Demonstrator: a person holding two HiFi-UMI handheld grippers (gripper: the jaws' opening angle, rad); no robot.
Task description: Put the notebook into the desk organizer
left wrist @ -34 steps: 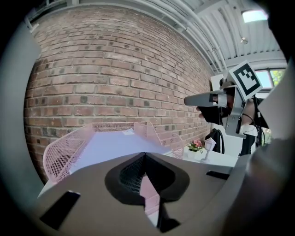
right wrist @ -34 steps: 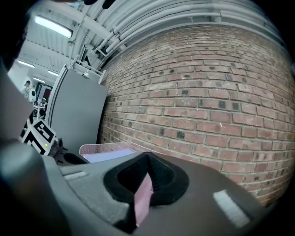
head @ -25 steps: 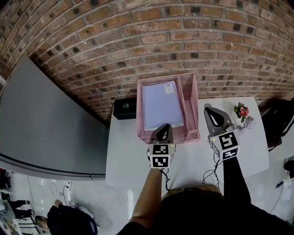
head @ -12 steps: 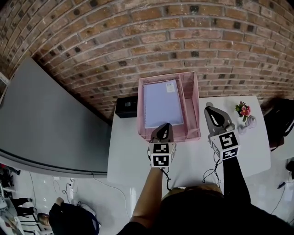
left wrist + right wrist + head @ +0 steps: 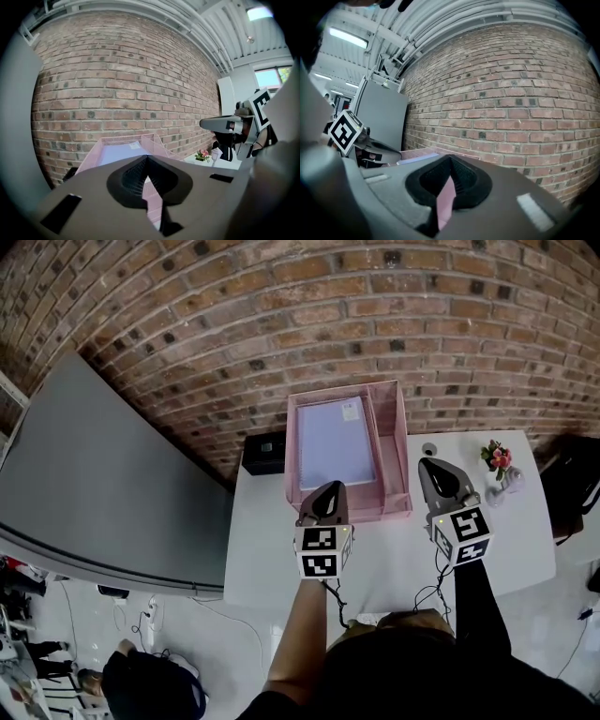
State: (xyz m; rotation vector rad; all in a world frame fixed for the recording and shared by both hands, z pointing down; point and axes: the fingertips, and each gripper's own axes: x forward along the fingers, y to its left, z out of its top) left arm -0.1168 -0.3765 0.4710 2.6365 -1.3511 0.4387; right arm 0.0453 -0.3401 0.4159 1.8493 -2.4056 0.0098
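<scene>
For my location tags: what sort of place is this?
Probably an office or lab workspace: a white table against a brick wall, a pink desk organizer holding a notebook, strip lights overhead.

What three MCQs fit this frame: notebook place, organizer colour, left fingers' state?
1. Where is the notebook? A propped upright behind the desk organizer; B lying flat inside it; C hanging off its front edge.
2. What colour is the desk organizer? A pink; B black; C green.
3. How are the fingers of the left gripper? A wide apart; B closed on the notebook; C closed on nothing.
Answers: 1 B, the head view shows it flat between the organizer's walls. 2 A, its mesh walls are pink. 3 C, the left gripper view shows the fingers meeting at their tips with nothing between them.
</scene>
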